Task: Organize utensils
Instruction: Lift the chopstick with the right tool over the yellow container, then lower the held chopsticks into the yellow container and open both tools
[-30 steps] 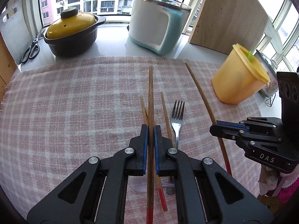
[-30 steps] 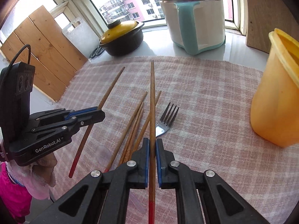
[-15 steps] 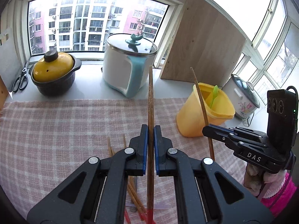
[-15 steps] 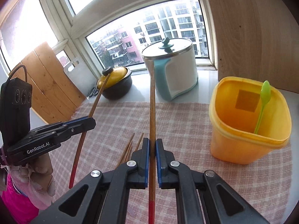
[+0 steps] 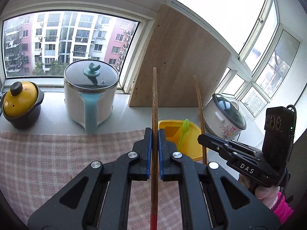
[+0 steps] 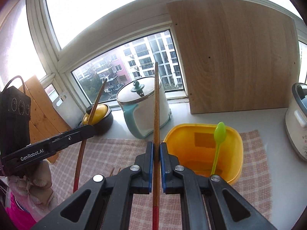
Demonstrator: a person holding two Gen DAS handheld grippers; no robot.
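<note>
My left gripper (image 5: pixel 154 134) is shut on a wooden chopstick (image 5: pixel 154 99) with a red end, held upright above the checked cloth (image 5: pixel 57 153). My right gripper (image 6: pixel 156 147) is shut on a second chopstick (image 6: pixel 156 103), also upright. Each gripper shows in the other's view: the right gripper (image 5: pixel 201 137) with its chopstick (image 5: pixel 199 103), the left gripper (image 6: pixel 90 129) with its chopstick (image 6: pixel 96 103). The yellow container (image 6: pixel 203 149) holding a green spoon (image 6: pixel 218 140) stands just right of and beyond both grippers; it also shows in the left wrist view (image 5: pixel 182 134). Tips of more chopsticks (image 6: pixel 115 170) lie on the cloth.
On the sill stand a white and teal pot (image 5: pixel 90 95), a yellow-lidded dark pot (image 5: pixel 20 103) and a leaning wooden board (image 5: pixel 180 67). A flowered rice cooker (image 5: pixel 224 115) stands at the right, past the cloth's edge.
Both grippers have risen and tilted up with their chopsticks. The cloth, fork and loose chopsticks have dropped out of view, and the yellow container has come closer.
</note>
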